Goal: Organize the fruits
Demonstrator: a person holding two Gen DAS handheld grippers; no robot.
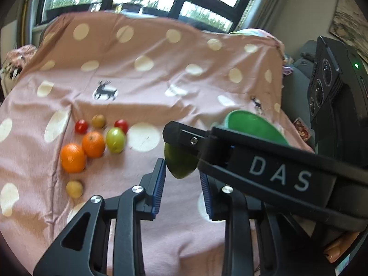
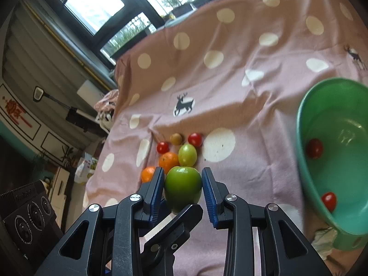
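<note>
A green apple (image 2: pixel 182 184) is off the cloth, gripped side to side by the blue pads of my right gripper (image 2: pixel 183 171). My left gripper (image 1: pixel 180 168) closes its tips on the same apple (image 1: pixel 179 165), and one of its fingers (image 2: pixel 181 218) crosses under the fruit. A right finger (image 1: pixel 179 133) lies over the apple's top. On the cloth sit two oranges (image 1: pixel 72 157) (image 1: pixel 93 143), a paler green fruit (image 1: pixel 115 139), two red tomatoes (image 1: pixel 81 126) (image 1: pixel 121 125), a brown fruit (image 1: pixel 99 120) and a yellowish one (image 1: pixel 74 188). The green bowl (image 2: pixel 301 124) at the right holds two tomatoes (image 2: pixel 314 148).
A pink cloth with pale dots (image 1: pixel 161 69) covers the whole surface and drops off at its far and side edges. A black device with round lenses (image 1: pixel 326 80) stands just right of the cloth. Windows run along the far wall.
</note>
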